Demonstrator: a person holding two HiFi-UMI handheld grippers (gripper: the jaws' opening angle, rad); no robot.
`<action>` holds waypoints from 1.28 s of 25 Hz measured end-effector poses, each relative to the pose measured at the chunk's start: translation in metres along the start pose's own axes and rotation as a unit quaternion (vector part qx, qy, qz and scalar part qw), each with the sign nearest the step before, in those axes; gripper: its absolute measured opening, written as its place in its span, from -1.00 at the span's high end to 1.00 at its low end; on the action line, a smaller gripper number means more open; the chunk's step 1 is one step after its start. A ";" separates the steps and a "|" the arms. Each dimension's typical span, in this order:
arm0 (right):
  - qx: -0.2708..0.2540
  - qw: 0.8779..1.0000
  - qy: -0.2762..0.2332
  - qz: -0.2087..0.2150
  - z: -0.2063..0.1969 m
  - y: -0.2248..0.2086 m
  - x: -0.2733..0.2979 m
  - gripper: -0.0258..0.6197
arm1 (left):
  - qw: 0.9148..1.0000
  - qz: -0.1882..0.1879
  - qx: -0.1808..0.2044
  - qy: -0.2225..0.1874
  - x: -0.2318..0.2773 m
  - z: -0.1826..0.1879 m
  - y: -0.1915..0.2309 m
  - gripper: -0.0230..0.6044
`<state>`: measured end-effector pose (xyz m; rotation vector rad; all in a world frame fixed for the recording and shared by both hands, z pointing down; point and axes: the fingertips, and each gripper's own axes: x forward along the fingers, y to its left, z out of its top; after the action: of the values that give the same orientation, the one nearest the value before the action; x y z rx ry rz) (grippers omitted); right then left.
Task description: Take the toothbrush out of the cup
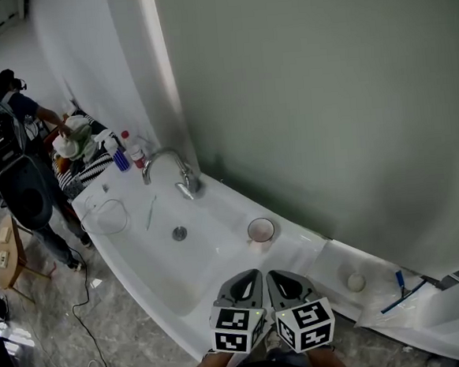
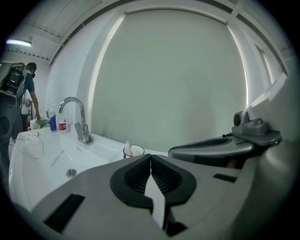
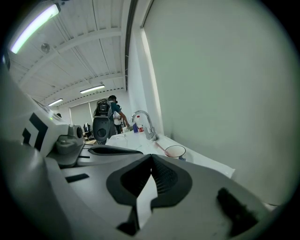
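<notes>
Just ahead of left tongs and right tongs, both closed, empty: toothbrush in cup.

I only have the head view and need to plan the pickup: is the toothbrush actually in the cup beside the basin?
Observer: Yes. The left gripper view shows the toothbrush sticking up out of the cup.
Operator: Which way does it lean?
Observer: In the right gripper view its pink handle leans over the rim toward the tap.
Operator: Are the jaws open for it?
Observer: No. The left hand-held gripper and the right hand-held gripper are both shut with nothing between them.
</notes>
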<state>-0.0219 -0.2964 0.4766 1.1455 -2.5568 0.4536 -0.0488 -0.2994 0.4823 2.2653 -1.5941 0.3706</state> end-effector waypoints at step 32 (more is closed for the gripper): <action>-0.019 0.999 0.000 0.038 0.003 -0.045 0.019 0.89 | 0.998 0.055 -0.018 -0.004 0.074 -0.012 0.033 0.71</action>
<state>-0.0004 -0.3392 0.4884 1.0372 -2.6049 0.4208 -0.0555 -0.3672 0.5272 2.1607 -1.7194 0.3576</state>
